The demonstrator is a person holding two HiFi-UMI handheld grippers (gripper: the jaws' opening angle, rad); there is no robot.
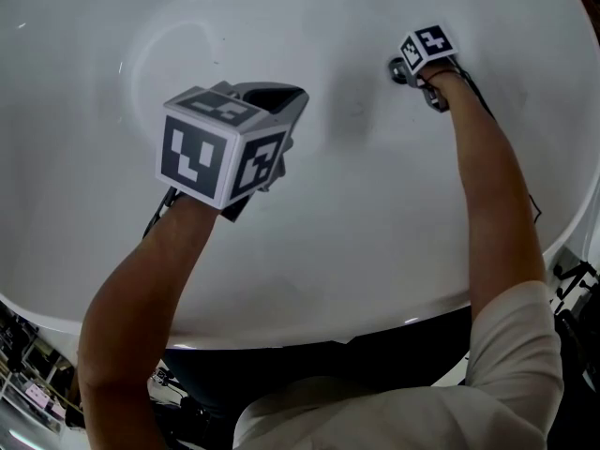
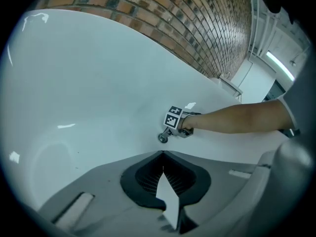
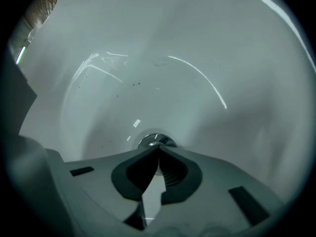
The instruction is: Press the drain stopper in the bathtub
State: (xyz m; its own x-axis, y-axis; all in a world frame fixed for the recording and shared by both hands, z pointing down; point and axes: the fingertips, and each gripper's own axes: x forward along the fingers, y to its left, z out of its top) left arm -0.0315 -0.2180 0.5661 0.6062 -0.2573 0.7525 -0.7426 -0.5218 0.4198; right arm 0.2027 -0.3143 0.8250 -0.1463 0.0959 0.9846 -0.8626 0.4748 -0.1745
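Jaws shut, our right gripper (image 3: 158, 154) stretches out to the drain stopper (image 3: 152, 141). Our left gripper (image 2: 163, 153), shut and empty, hangs mid-bathtub (image 1: 375, 204), far from its edges.

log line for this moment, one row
right gripper: shut, tips at drain stopper | left gripper: shut, empty, held over bathtub floor | press: contact unclear
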